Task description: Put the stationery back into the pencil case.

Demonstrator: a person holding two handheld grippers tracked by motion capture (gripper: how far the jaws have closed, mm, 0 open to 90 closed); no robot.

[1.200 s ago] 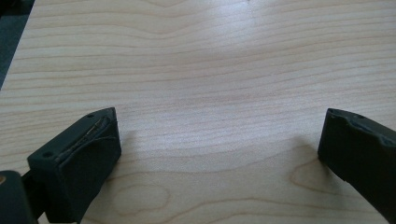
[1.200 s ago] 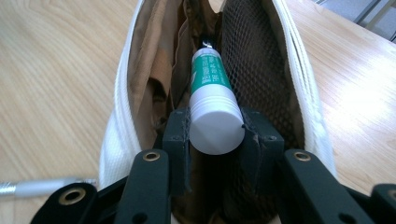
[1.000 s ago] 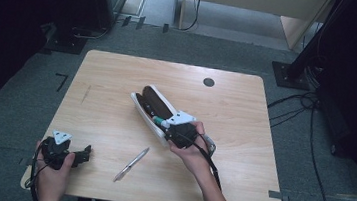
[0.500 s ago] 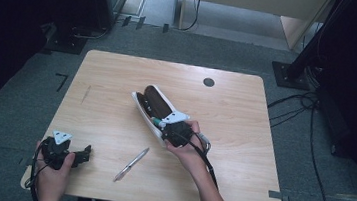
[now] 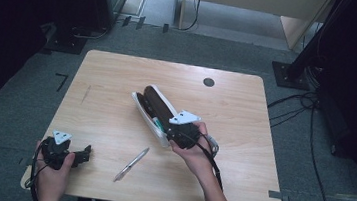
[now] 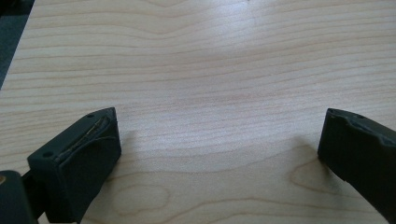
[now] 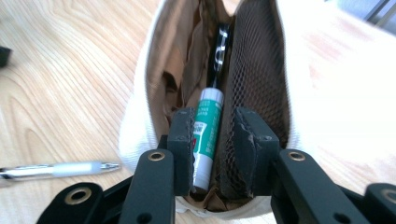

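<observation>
Right gripper view — right gripper (image 7: 212, 135) closing on green glue stick (image 7: 205, 135) inside pencil case (image 7: 140, 121) | left gripper (image 6: 219, 140) — jaws wide, near table's (image 5: 119, 74) front-left corner

The green-and-white glue stick (image 7: 206, 135) has its lower end hidden behind the black jaws; the translucent pen (image 7: 51, 170) is cut off at the frame's left edge.

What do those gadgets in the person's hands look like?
Both the left gripper and the right gripper are black, each topped by a grey three-cornered plate and trailing a black cable. Each has two blocky black jaws with screw holes. The forearms are bare, with no sleeves in view.
</observation>
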